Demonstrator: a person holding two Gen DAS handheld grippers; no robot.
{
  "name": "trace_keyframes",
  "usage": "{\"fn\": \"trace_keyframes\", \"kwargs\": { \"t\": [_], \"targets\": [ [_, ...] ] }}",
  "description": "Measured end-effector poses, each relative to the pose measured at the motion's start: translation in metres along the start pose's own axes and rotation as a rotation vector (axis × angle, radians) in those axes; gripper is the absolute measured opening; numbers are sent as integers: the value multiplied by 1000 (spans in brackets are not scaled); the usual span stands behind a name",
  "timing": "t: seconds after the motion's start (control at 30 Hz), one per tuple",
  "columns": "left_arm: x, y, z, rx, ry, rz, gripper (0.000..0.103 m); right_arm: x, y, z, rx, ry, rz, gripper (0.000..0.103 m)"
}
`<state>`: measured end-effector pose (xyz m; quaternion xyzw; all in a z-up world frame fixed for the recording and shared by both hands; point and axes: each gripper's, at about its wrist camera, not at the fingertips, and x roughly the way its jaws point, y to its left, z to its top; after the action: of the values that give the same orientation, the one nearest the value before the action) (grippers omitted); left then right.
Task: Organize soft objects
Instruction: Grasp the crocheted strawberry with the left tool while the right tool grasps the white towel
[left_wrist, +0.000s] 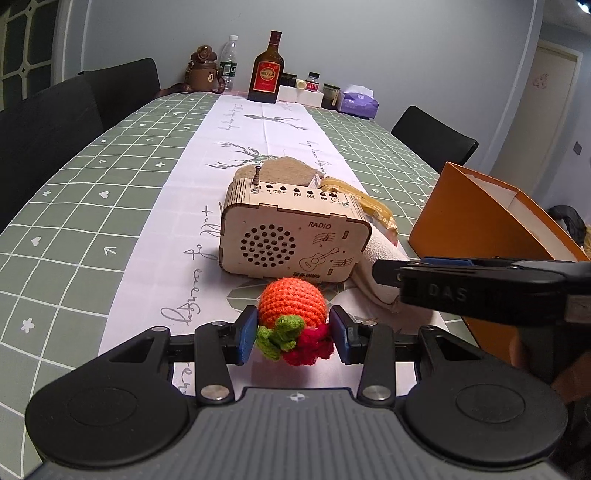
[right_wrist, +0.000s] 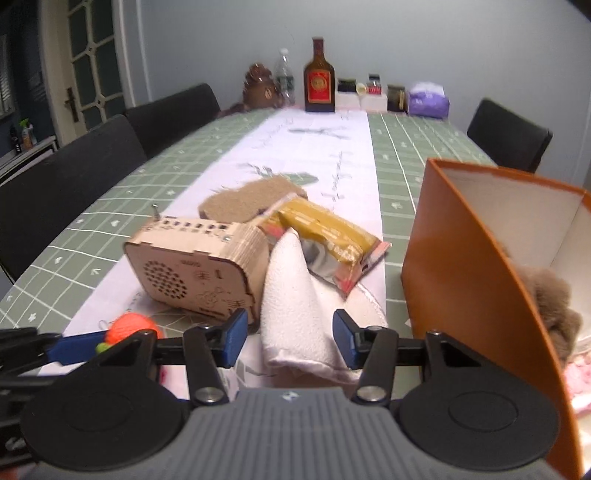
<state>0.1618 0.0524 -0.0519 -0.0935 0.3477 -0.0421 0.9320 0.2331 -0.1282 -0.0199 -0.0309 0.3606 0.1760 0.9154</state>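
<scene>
Crocheted fruit (left_wrist: 291, 299) before wooden radio (left_wrist: 291, 229)

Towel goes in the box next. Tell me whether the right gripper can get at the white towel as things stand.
Probably yes. The white towel lies straight ahead between the right gripper's open fingers, nothing over its near end. Its far end is tucked under the snack packet.

crocheted fruit (left_wrist: 291, 299): knitted yarn, nubbly, matt
radio (left_wrist: 291, 236): pale laser-cut wood, smooth, matt
white towel (right_wrist: 295, 295): terry cloth, rough nap
snack packet (right_wrist: 325, 236): glossy crinkled foil
orange box (right_wrist: 461, 266): smooth card, white inside
counter (left_wrist: 74, 206): matt printed cloth
liquor bottle (left_wrist: 266, 70): glossy glass
</scene>
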Motion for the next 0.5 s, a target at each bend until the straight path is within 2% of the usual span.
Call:
{"fn": "trace_keyframes", "kwargs": {
  "t": [0.07,0.2,0.33,0.5],
  "targets": [
    [0,0,-1,1,2,-2,48,6,-2,0,8,17,4,43],
    [1,2,-3,0,12,-5,48,13,-7,0,36,36,22,37],
    [0,1,-3,1,13,-12,48,13,-9,-1,50,45,32,20],
    [-2,2,-2,1,6,-16,48,1,-6,-8,54,44,41,15]
  ]
}}
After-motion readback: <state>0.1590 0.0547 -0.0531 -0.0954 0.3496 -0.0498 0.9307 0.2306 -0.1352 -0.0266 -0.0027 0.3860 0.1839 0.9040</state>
